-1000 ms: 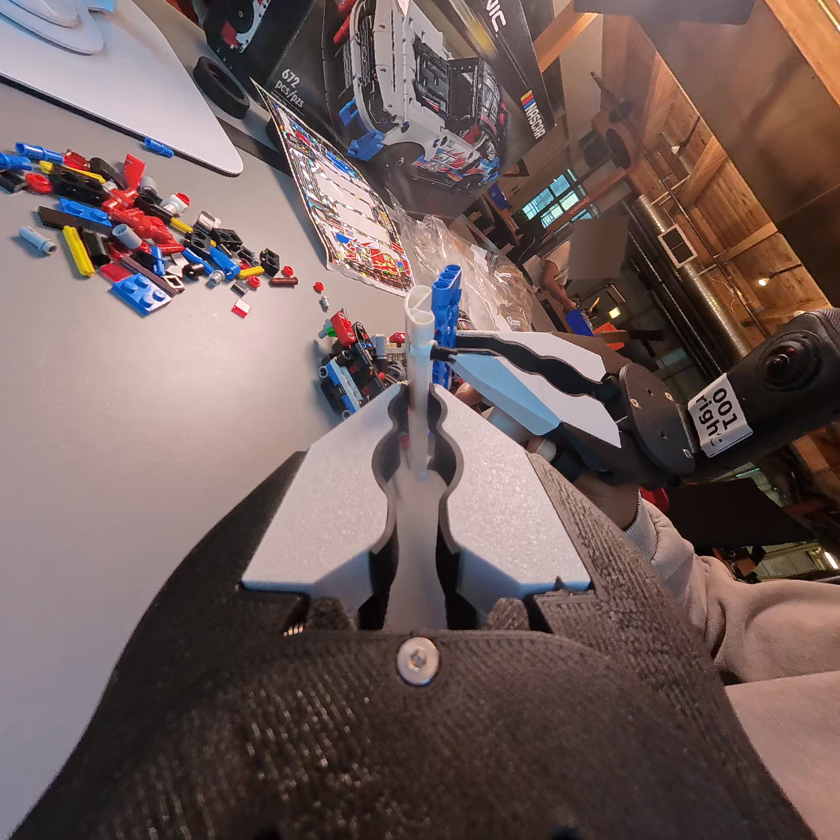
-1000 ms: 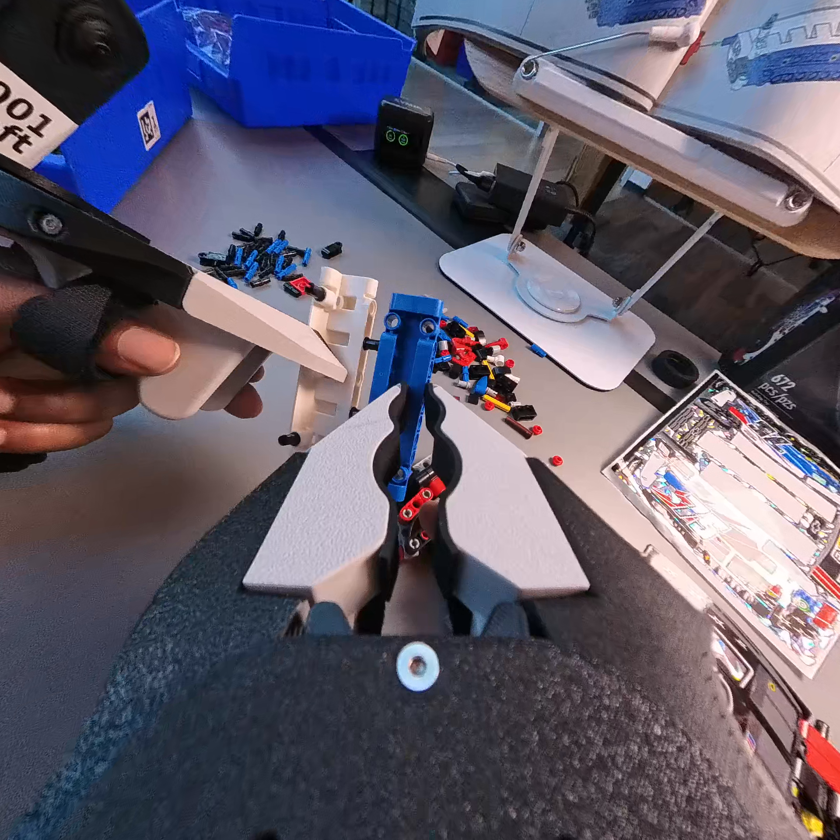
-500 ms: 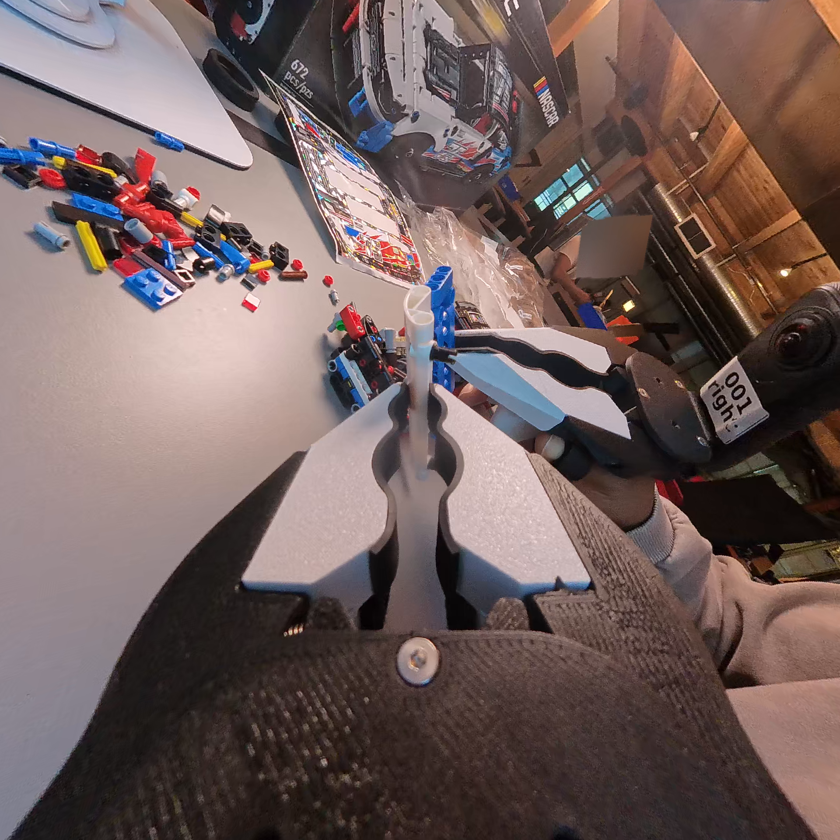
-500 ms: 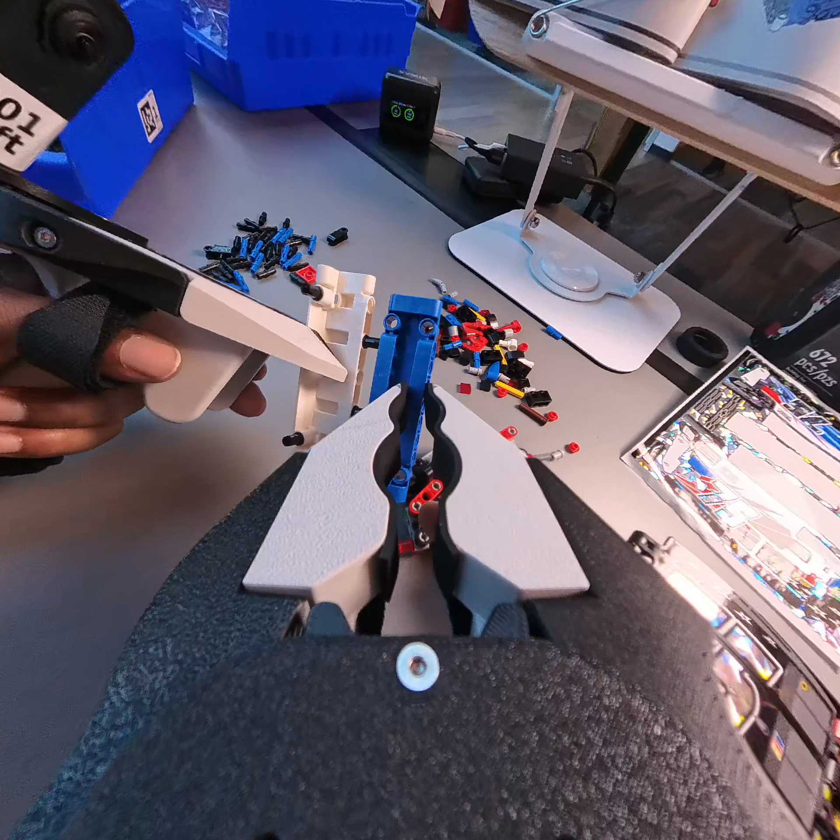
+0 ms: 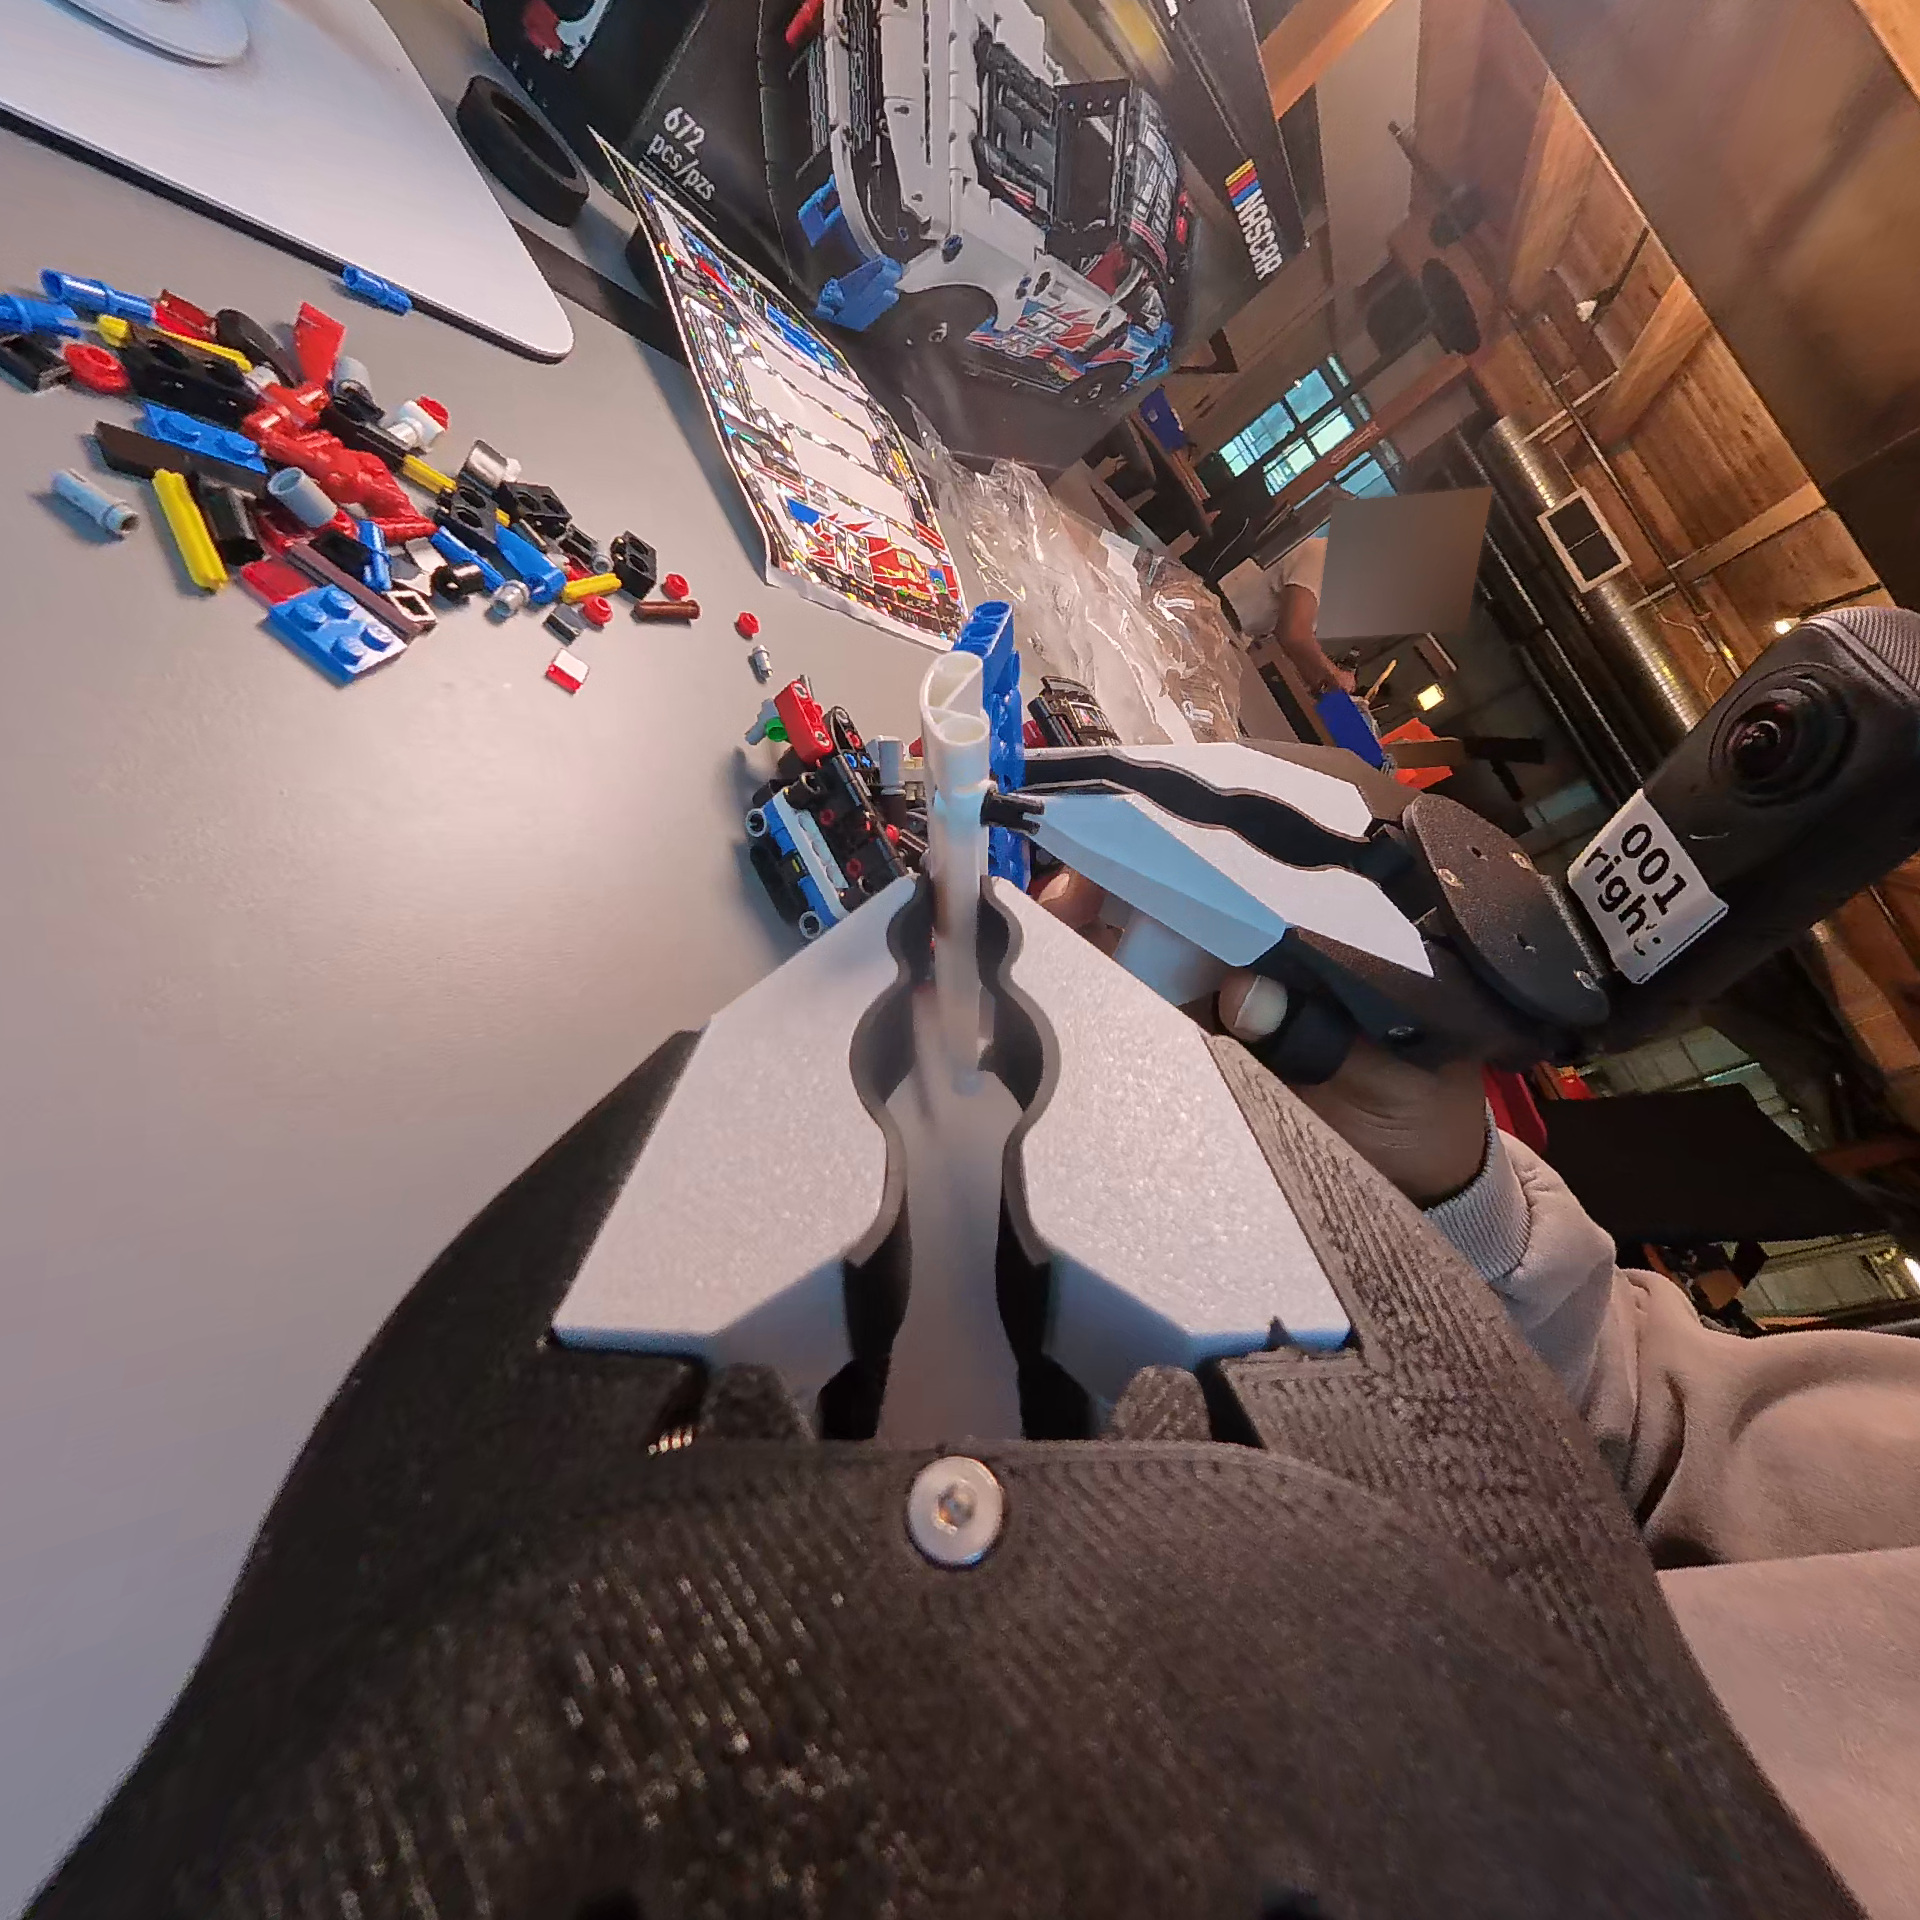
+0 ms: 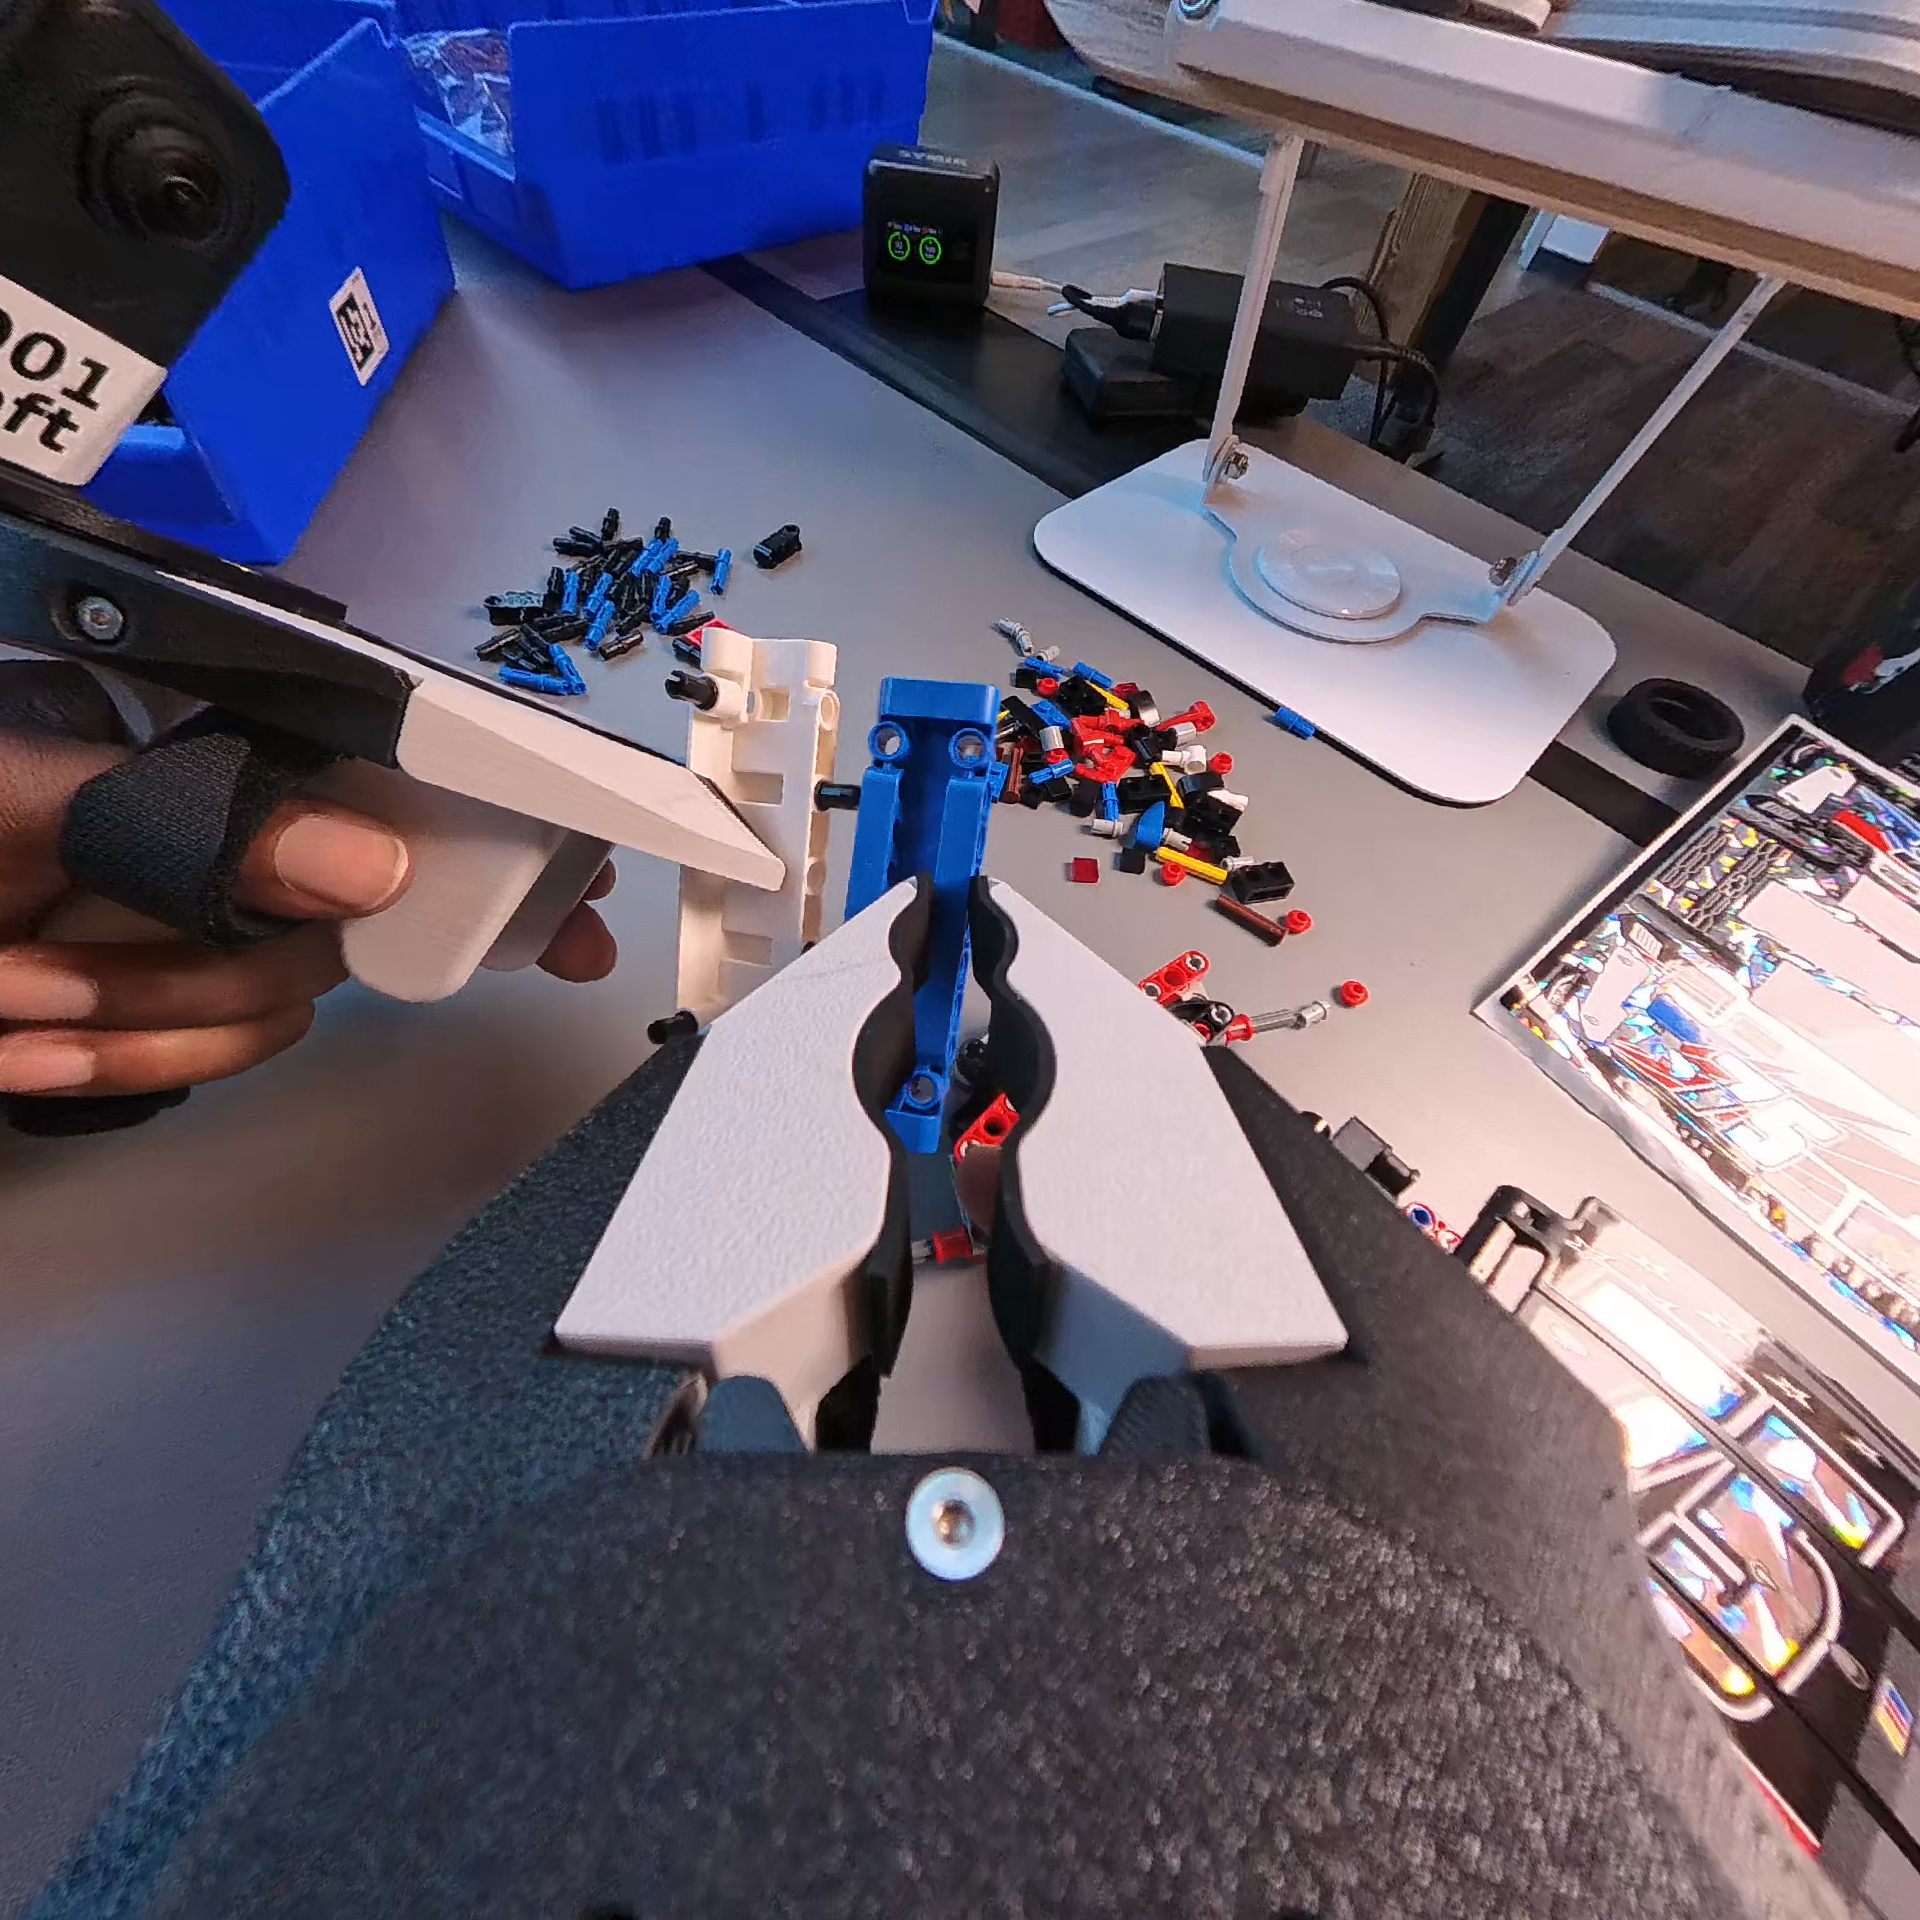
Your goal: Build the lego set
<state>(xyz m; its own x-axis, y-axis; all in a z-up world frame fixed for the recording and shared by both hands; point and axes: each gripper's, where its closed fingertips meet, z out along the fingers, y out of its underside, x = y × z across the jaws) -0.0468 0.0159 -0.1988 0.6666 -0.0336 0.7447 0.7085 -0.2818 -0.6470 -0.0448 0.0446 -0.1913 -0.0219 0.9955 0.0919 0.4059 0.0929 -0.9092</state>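
Your left claw is clamped on a white Technic panel, seen edge-on in the left wrist view so that only its narrow rim and a black pin on its right side show. The right wrist view gives the panel's broad face: slotted, upright, with black pins sticking out at top left, right side and bottom left.

Your right claw is pinched shut on a blue Technic frame, held just beside the white panel, apart by a small gap that a black pin crosses. In the left wrist view the blue frame is mostly hidden behind the panel, and the right claw comes in from the right side.

Only the left wrist view shows the set's box and a partly built chassis on the grey tabletop. Only the right wrist view shows the pile of black and blue pins and the blue bins.

Both views show the mixed loose pieces and the sticker sheet; a black tyre lies near the white stand base.
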